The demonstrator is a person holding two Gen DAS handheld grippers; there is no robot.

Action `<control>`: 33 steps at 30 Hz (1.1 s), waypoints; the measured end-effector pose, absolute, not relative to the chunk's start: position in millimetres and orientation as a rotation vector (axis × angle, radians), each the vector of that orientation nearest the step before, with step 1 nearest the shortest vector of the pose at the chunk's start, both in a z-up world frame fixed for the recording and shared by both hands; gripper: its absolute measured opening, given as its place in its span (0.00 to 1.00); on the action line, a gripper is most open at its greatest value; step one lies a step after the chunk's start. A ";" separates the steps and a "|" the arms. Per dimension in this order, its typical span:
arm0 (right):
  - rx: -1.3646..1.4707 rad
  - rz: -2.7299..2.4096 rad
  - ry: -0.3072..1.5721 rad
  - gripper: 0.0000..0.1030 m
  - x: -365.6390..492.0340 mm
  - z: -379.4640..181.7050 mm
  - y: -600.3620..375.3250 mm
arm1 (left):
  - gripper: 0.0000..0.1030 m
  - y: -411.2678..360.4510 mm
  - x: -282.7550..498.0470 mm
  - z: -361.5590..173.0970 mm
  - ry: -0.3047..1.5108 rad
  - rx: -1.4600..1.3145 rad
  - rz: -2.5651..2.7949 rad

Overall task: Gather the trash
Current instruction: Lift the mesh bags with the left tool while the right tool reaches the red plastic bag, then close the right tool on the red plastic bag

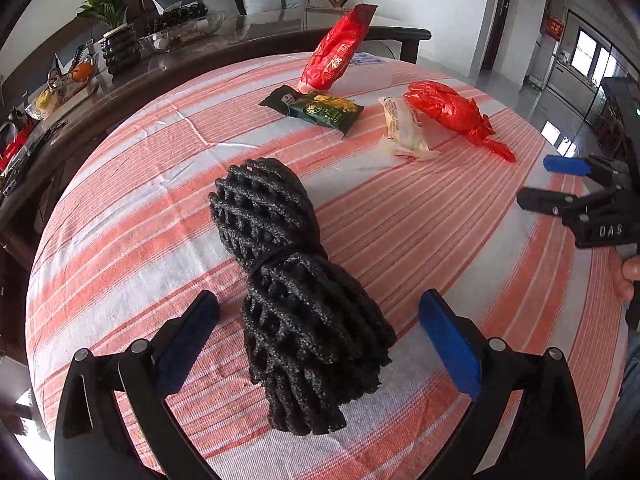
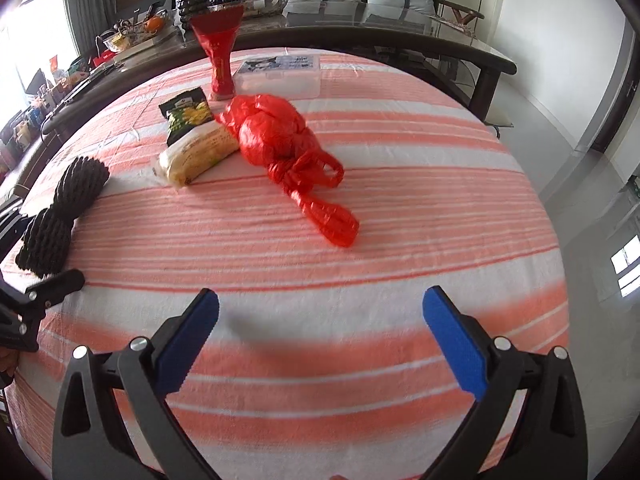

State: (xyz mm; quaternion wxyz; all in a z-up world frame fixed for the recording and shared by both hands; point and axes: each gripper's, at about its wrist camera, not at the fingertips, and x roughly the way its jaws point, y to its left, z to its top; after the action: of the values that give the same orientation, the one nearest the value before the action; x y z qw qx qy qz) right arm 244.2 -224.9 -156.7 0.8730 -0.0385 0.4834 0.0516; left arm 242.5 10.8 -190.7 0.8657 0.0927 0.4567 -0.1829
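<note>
A black foam net bundle (image 1: 296,304) tied in the middle lies on the striped tablecloth (image 1: 460,232), between the wide-open fingers of my left gripper (image 1: 320,332), not gripped. It also shows in the right wrist view (image 2: 60,216). Farther back lie a knotted red plastic bag (image 2: 280,140), a pale wrapper (image 2: 196,156), a green snack packet (image 2: 186,116) and a red packet (image 2: 218,56). My right gripper (image 2: 320,332) is open and empty over bare cloth, short of the red bag; it also shows in the left wrist view (image 1: 560,184).
A clear plastic box (image 2: 280,72) sits at the far side of the cloth. A dark glass-topped table (image 2: 380,24) behind holds a potted plant (image 1: 112,20), bowls and clutter. Cushioned seats stand beyond. The table edge drops to grey floor on the right.
</note>
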 end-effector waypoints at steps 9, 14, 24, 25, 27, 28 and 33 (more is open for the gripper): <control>-0.096 0.271 1.061 0.51 322.6 -160.6 -206.7 | 0.96 11.2 242.5 -191.1 0.957 0.192 -0.384; 0.028 0.096 1.061 0.41 293.1 -144.6 -235.2 | 0.96 11.2 242.7 -191.0 0.957 0.193 -0.383; 0.019 0.147 1.146 0.58 204.6 -144.6 -207.4 | 0.96 16.2 239.6 -190.2 0.960 0.199 -0.402; 0.017 0.156 1.133 0.63 199.1 -138.5 -205.8 | 0.96 19.0 237.5 -190.5 0.960 0.218 -0.397; 0.013 0.155 1.107 0.70 187.9 -127.9 -211.0 | 0.96 31.2 233.4 -190.1 0.971 0.210 -0.398; 0.014 0.156 1.096 0.73 184.1 -122.9 -214.8 | 0.96 38.5 230.9 -189.7 0.973 0.212 -0.389; -0.019 0.233 1.066 0.75 183.4 -106.3 -225.4 | 0.95 71.7 220.4 -185.6 1.007 0.173 -0.345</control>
State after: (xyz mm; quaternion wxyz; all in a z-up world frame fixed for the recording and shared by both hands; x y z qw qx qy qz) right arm 183.4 -225.5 -106.3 0.8548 -0.0090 0.5070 0.1109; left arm 220.4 71.7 -185.6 0.8582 0.0822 0.4794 -0.1644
